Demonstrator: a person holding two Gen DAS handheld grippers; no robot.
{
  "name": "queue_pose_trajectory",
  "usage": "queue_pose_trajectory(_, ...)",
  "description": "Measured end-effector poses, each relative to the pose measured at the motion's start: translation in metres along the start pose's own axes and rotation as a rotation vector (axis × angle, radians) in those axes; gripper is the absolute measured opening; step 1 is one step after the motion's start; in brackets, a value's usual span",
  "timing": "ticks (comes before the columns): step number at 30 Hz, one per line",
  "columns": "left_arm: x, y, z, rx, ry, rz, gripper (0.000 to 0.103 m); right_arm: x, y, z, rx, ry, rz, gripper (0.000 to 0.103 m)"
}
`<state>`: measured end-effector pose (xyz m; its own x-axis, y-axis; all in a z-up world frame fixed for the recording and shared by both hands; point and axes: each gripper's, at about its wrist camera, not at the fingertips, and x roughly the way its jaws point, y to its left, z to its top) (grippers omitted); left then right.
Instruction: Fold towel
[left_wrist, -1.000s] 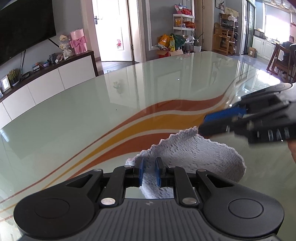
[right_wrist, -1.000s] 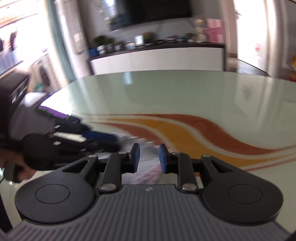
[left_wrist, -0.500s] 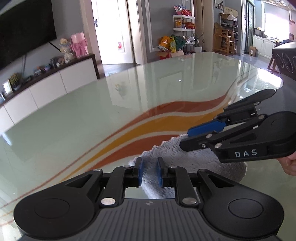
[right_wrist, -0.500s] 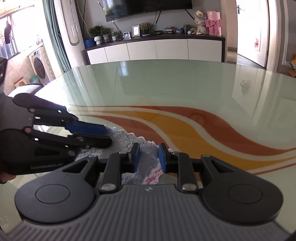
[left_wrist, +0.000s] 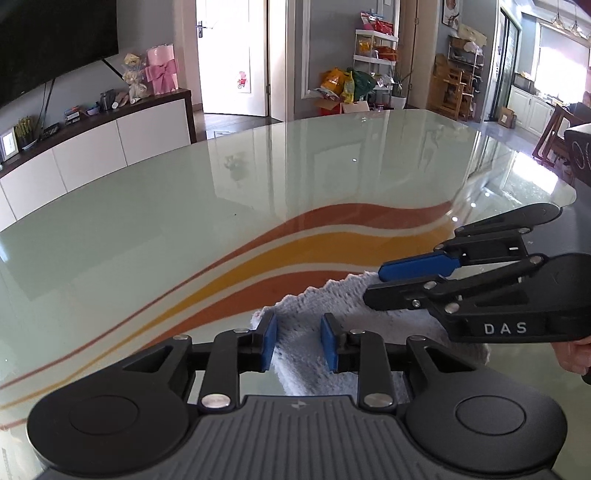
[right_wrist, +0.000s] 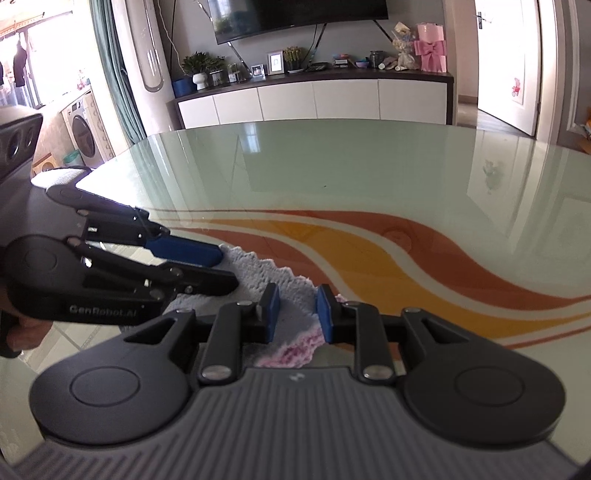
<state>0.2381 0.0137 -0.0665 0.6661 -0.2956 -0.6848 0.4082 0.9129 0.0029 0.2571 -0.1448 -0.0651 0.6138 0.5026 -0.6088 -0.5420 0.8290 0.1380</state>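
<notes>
Left claw (left_wrist: 298, 341) jaws opening, straddling towel (left_wrist: 354, 310) edge, pads clear. Right claw (right_wrist: 295, 314) part-spread over towel on table (left_wrist: 184, 221), grip unclear. Judgement: release flat, avoid dragging fold.

A glossy pale-green table (left_wrist: 155, 206) with orange stripes reflects daylight. Behind it a white sideboard (right_wrist: 317, 99) stands under a wall television (right_wrist: 295, 14). A white door (left_wrist: 232, 55) stands open; shelves (left_wrist: 375, 55) hold clutter.

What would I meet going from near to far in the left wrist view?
Left gripper with its jaws opening around the towel → orange stripes on the glass table → white doorway.
</notes>
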Motion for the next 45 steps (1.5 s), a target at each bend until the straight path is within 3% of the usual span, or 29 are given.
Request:
queue_pose_trajectory(4, -0.007, -0.001, 0.000, -0.002, -0.031, 0.044, 0.031, -0.001, -0.002, -0.001, 0.006, -0.003, 0.009, 0.023)
queue_pose_trajectory(10, -0.051, -0.018, -0.011, 0.014, -0.078, -0.010, 0.031, -0.001, 0.001, 0.001, -0.001, -0.003, 0.009, 0.023)
queue_pose_trajectory(16, -0.034, -0.033, -0.024, 0.067, 0.004, 0.022, 0.031, 0.000, 0.003, 0.002, -0.022, 0.005, -0.003, 0.023)
queue_pose_trajectory(18, -0.033, -0.040, -0.030, 0.124, -0.003, 0.045, 0.031, 0.000, 0.004, 0.002, -0.027, 0.007, -0.006, 0.023)
queue_pose_trajectory(23, -0.054, -0.043, -0.024, 0.114, -0.056, 0.042, 0.031, 0.001, 0.006, 0.003, -0.033, 0.012, -0.011, 0.023)
queue_pose_trajectory(28, -0.040, -0.044, -0.030, 0.136, 0.008, 0.044, 0.033, 0.001, 0.007, 0.003, -0.042, 0.019, -0.018, 0.023)
queue_pose_trajectory(31, -0.039, -0.040, -0.033, 0.105, 0.007, 0.038, 0.034, -0.009, 0.008, 0.004, -0.041, -0.002, -0.029, 0.027)
queue_pose_trajectory(34, -0.039, -0.041, -0.031, 0.118, 0.018, 0.039, 0.034, -0.032, 0.027, -0.002, -0.122, -0.075, -0.028, 0.034)
queue_pose_trajectory(38, -0.040, -0.040, -0.032, 0.113, 0.013, 0.028, 0.034, -0.044, 0.061, -0.024, -0.282, -0.081, -0.061, 0.034)
queue_pose_trajectory(41, -0.040, -0.038, -0.032, 0.103, 0.008, 0.022, 0.035, -0.038, 0.063, -0.036, -0.312, -0.008, -0.133, 0.035)
queue_pose_trajectory(45, -0.039, -0.035, -0.034, 0.089, 0.002, 0.013, 0.035, -0.052, 0.063, -0.045, -0.330, 0.020, -0.170, 0.036)
